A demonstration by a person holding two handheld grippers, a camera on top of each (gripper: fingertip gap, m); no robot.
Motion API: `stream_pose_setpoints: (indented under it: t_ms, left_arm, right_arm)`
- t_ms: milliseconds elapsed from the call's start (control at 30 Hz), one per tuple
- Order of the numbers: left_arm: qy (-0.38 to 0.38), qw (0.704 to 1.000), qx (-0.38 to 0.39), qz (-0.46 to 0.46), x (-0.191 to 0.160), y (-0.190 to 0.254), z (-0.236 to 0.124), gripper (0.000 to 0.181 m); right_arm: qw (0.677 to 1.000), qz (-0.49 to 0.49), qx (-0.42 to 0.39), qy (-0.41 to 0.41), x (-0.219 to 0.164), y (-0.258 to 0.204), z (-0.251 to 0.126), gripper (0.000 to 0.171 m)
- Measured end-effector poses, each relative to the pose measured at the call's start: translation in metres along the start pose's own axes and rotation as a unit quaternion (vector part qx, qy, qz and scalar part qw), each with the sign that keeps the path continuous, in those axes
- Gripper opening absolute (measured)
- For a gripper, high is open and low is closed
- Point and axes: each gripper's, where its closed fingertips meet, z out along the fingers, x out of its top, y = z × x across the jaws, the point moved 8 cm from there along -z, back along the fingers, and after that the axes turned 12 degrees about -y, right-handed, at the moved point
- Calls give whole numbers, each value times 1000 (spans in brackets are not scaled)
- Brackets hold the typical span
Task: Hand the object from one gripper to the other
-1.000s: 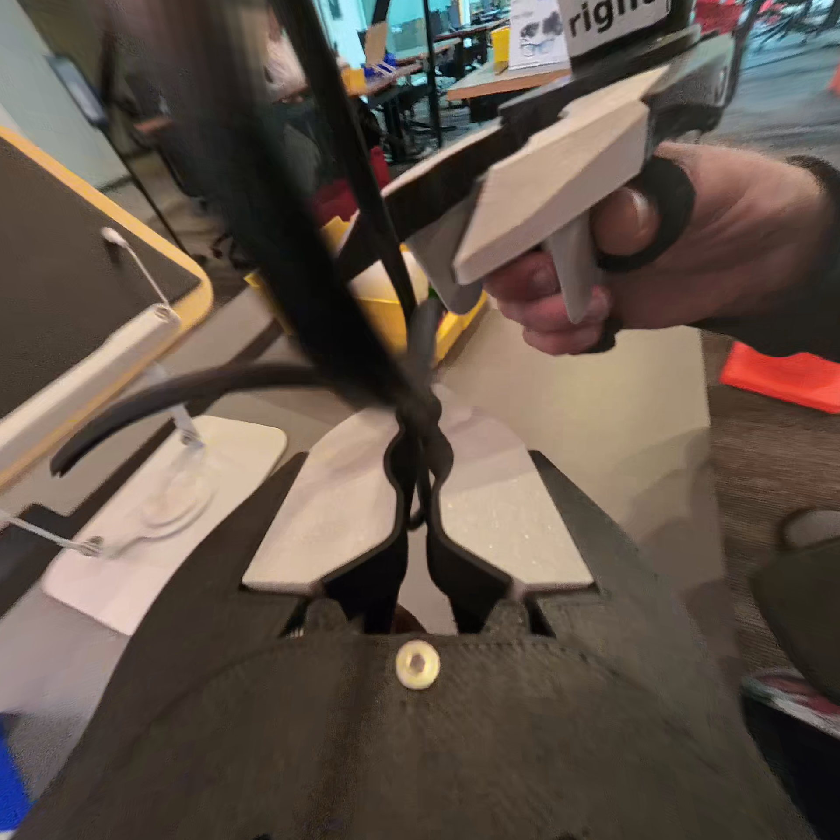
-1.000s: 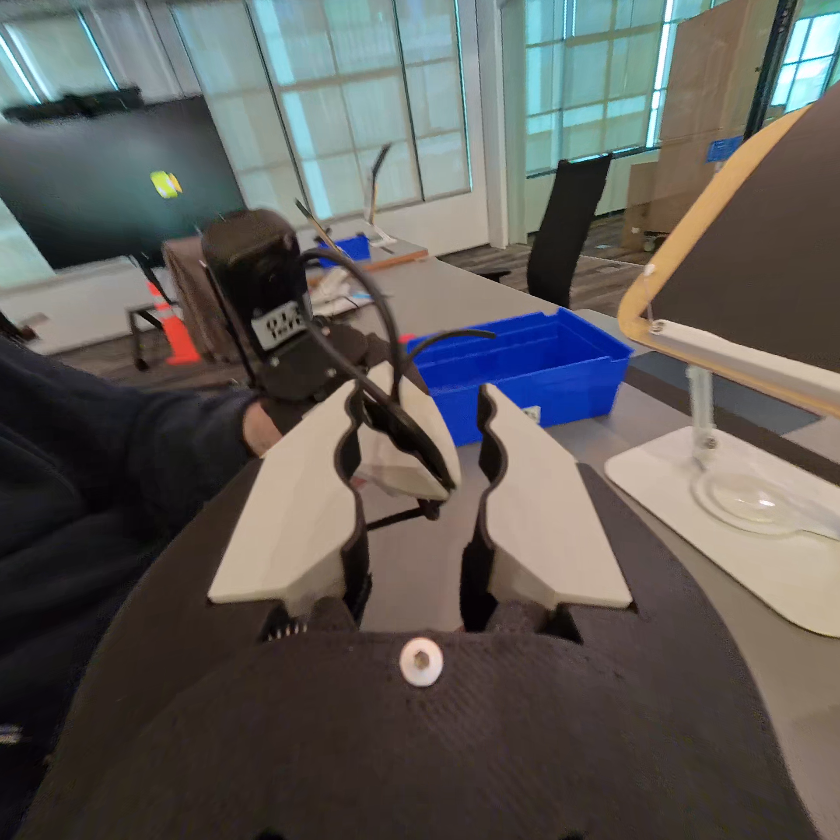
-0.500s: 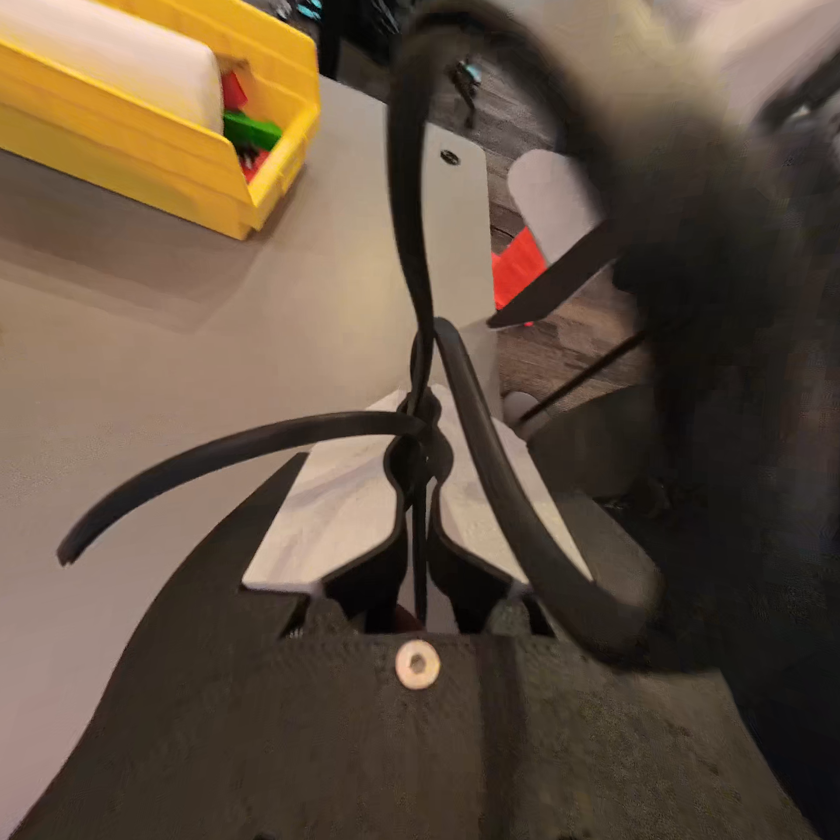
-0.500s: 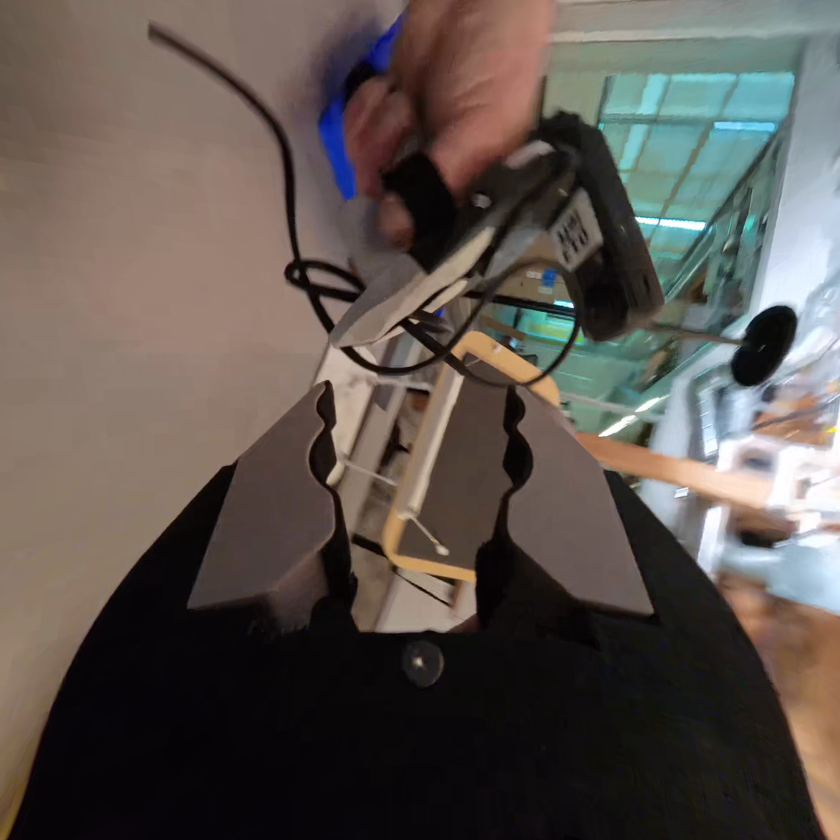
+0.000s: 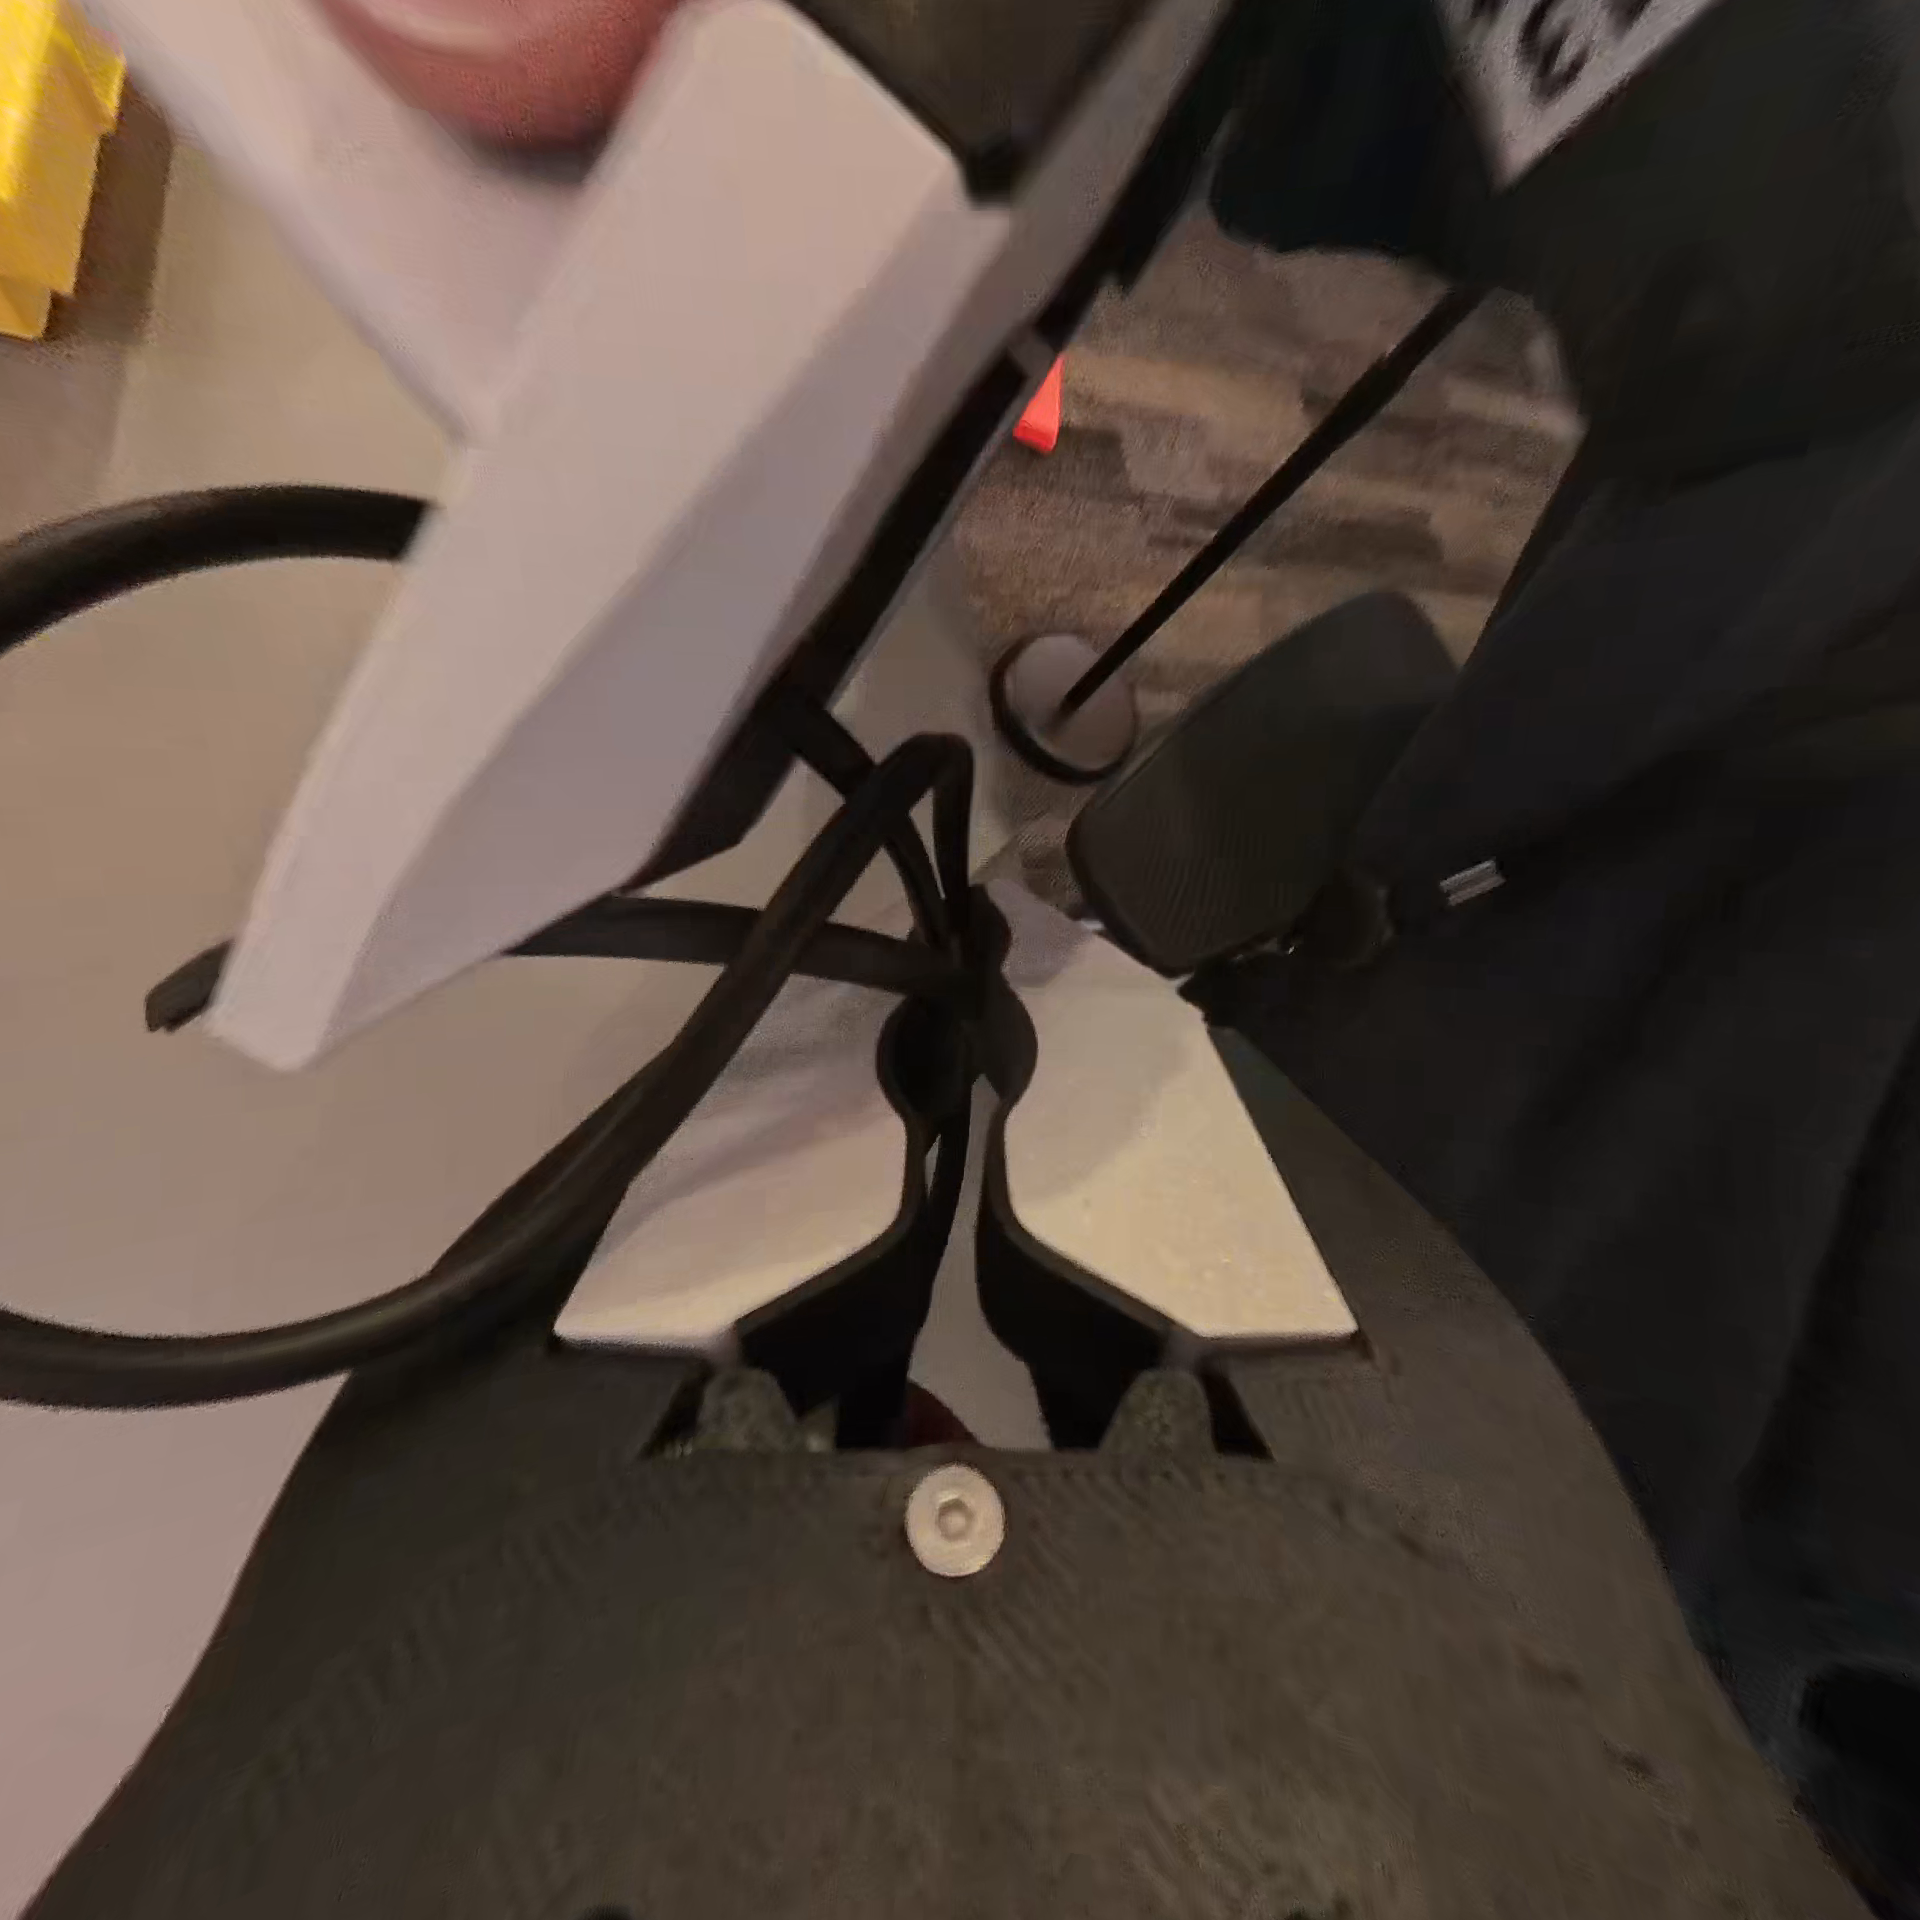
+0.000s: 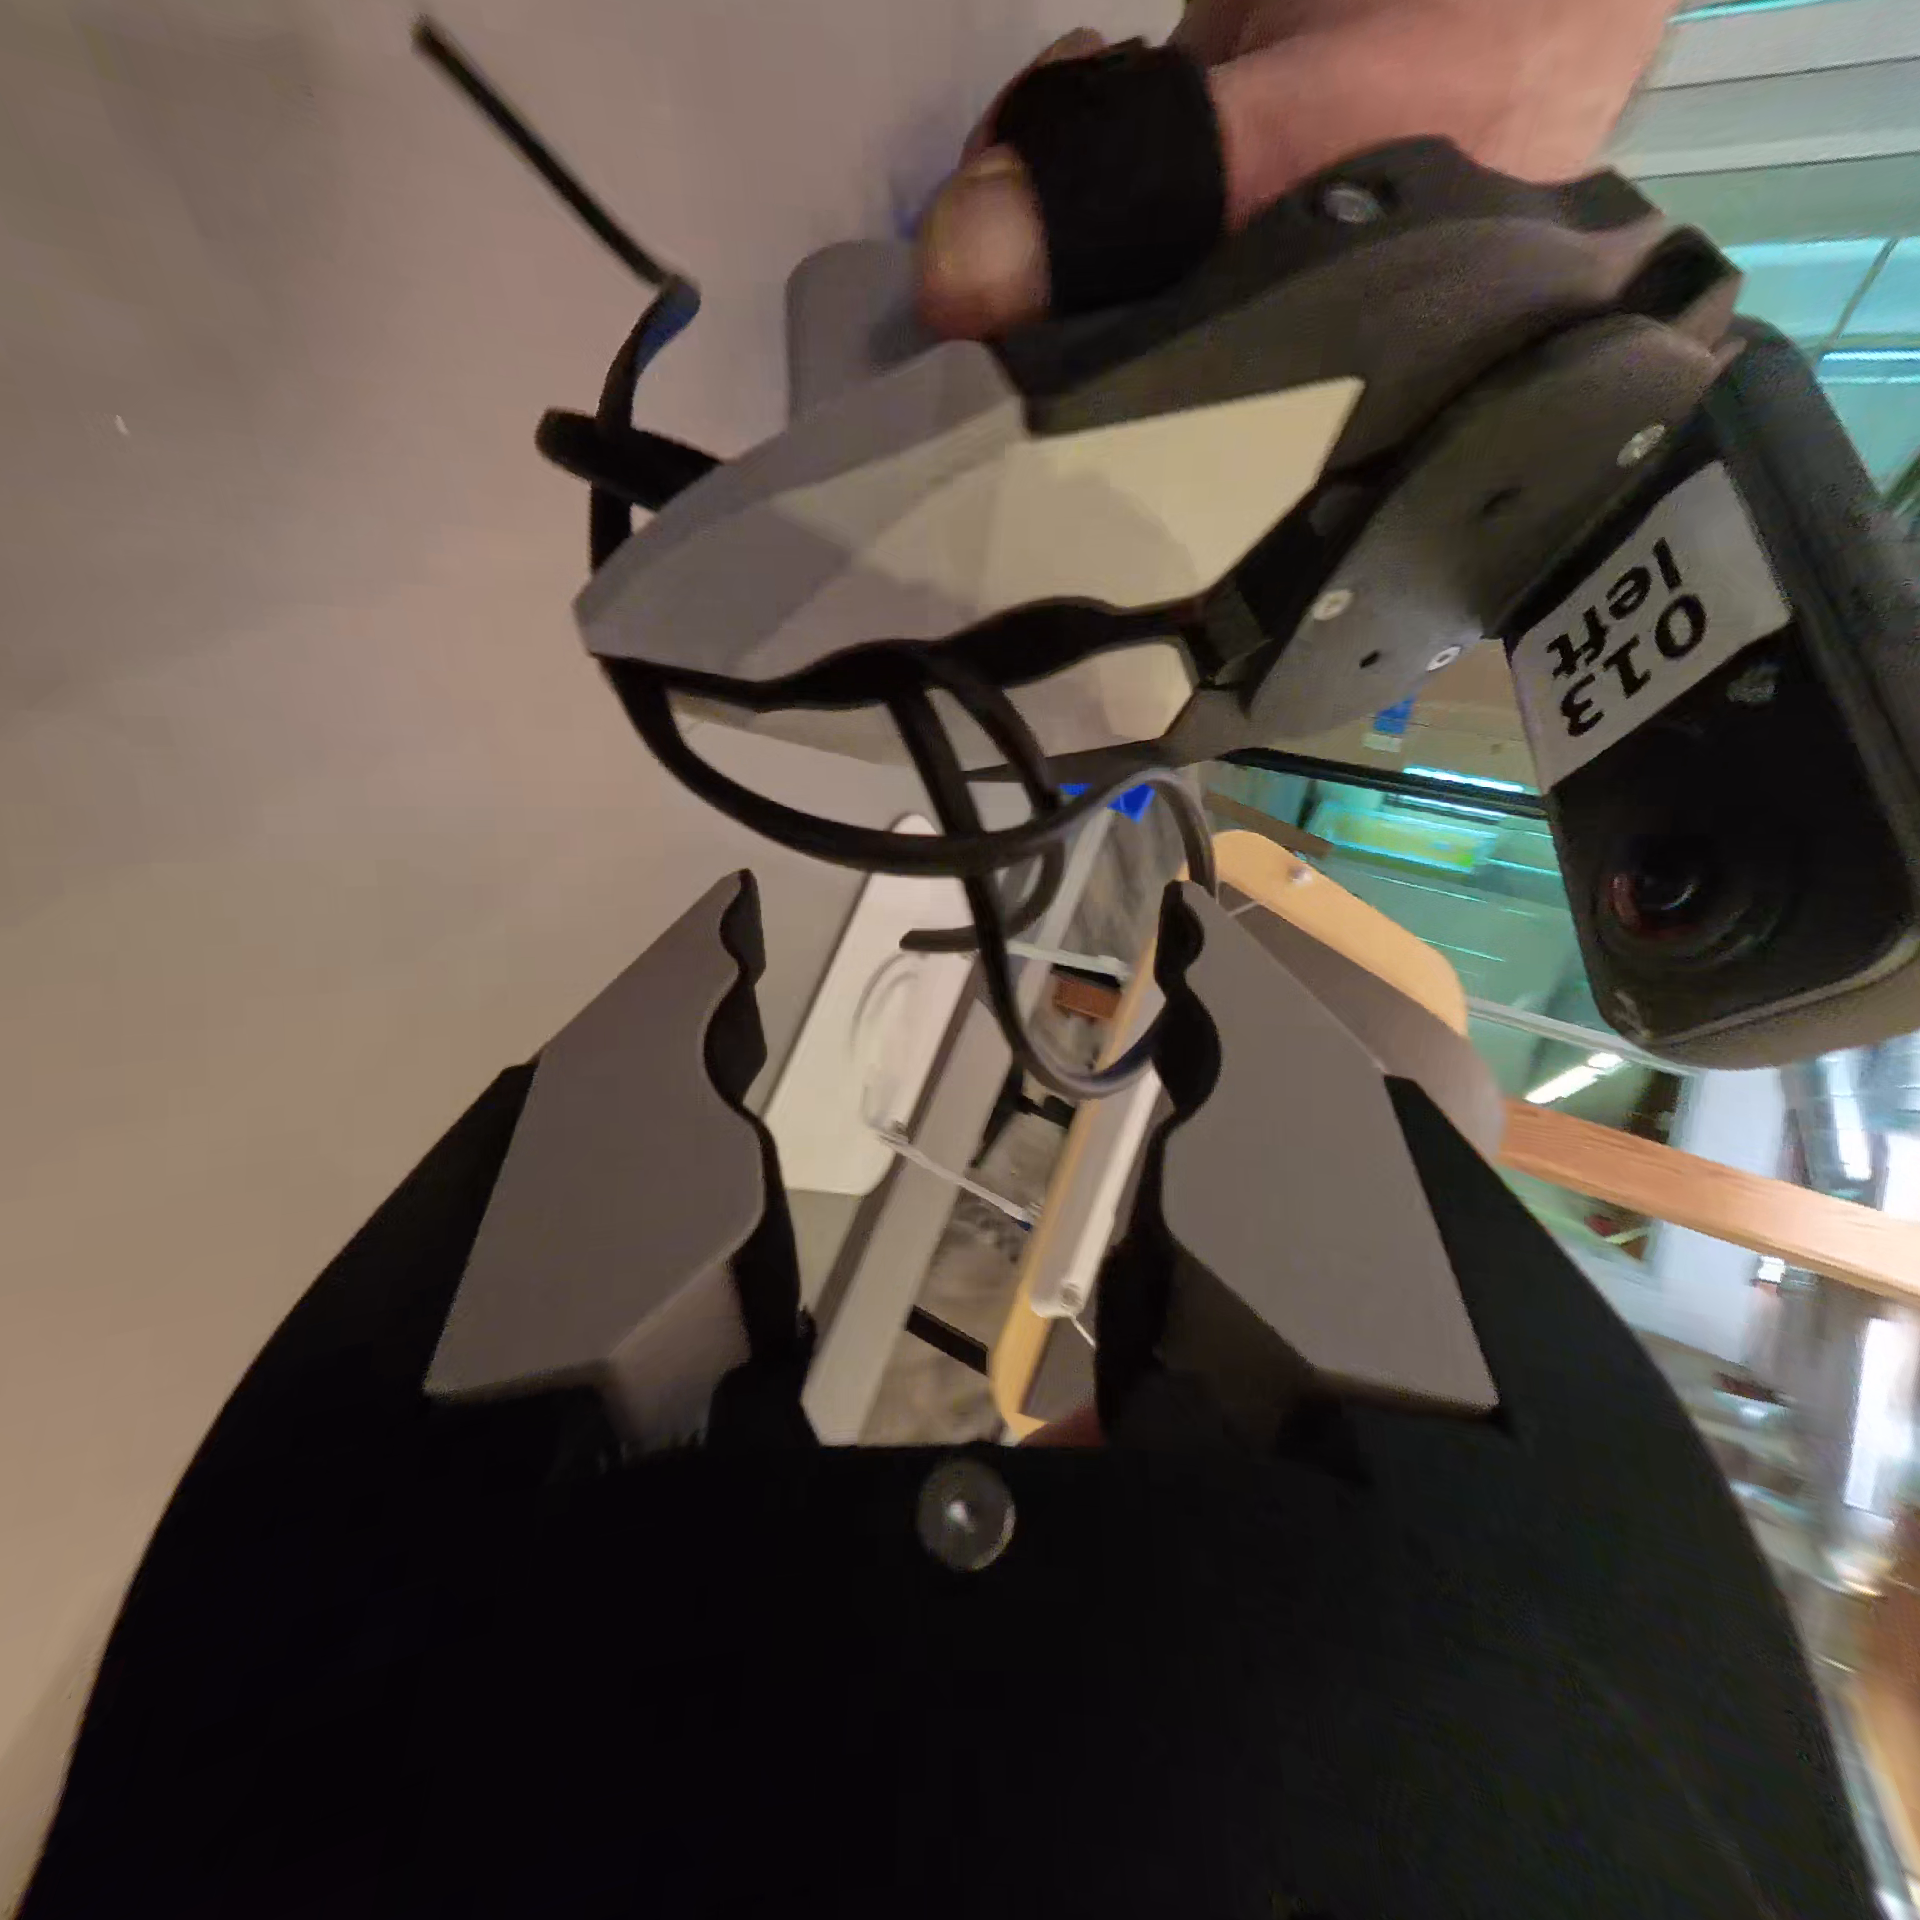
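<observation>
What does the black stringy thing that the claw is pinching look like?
Start at the left claw, whose two pale fingers are pressed together. Squeezed between their tips is a bundled black cable. Unlike the stiff claws around it, it is thin, rubbery and floppy, curling out in loose loops with one free end.

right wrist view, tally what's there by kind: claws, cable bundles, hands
claws: 2, the right claw open, the left claw shut on the cable
cable bundles: 1, a black cable looped below the left claw
hands: 1, a hand on the left claw's grip
total: 4
</observation>
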Motion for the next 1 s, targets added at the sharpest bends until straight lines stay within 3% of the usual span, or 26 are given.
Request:
stream_pose_setpoints:
  t_ms: [233, 400, 467, 633, 700, 767, 1000]
  left_arm:
    - [-72, 997, -21, 13, 2, 3, 6, 4]
    - [-87, 996, -33, 9, 0, -1, 10, 4]
    - [-101, 994, -29, 14, 0, 1, 14, 3]
    - [-125, 992, -11, 27, 0, 5, 19, 3]
    - [-139, 990, 9, 33, -2, 4, 19, 2]
    - [-141, 989, 16, 35, -3, 5, 18, 2]
    - [-158, 983, 69, 56, -5, 2, 17, 2]
  right_arm:
    - [999, -24, 14, 22, -1, 4, -18, 73]
    - [997, 32, 66, 14, -3, 4, -13, 109]
    - [995, 34, 94, 11, -3, -2, -4, 108]
    - [987, 60, 143, 47, 1, -9, 8, 56]
    - [983, 66, 162, 59, 2, -11, 8, 21]
    - [979, 72, 178, 63, 2, -13, 9, 2]
    - [964, 123, 220, 82, -2, -15, 9, 0]
